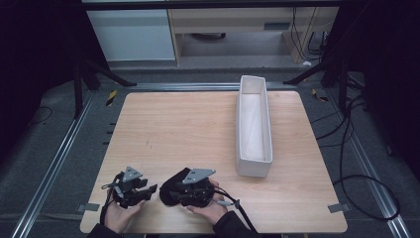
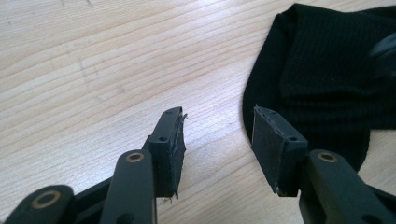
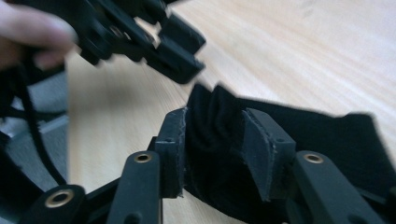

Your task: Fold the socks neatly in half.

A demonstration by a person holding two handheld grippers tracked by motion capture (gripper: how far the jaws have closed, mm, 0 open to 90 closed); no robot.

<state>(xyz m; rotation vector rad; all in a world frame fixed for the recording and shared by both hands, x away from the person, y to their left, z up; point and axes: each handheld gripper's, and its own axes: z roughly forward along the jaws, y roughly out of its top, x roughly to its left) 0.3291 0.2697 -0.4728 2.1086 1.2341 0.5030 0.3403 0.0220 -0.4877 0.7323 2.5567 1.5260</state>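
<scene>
A black ribbed cloth (image 1: 170, 196) lies bunched near the table's front edge, left of centre. My right gripper (image 1: 179, 191) sits over it, and in the right gripper view (image 3: 214, 122) its jaws are shut on a raised fold of the black cloth (image 3: 212, 140). My left gripper (image 1: 149, 190) rests just left of the cloth, pointing toward it. In the left gripper view (image 2: 217, 135) its jaws stand open over bare wood, the right fingertip at the edge of the black cloth (image 2: 322, 79).
A long, narrow white box (image 1: 254, 124) stands open-topped on the right half of the wooden table (image 1: 178, 124). Metal rails and cables run along the floor on both sides. The left gripper (image 3: 163, 44) and a hand (image 3: 28, 32) sit close in the right gripper view.
</scene>
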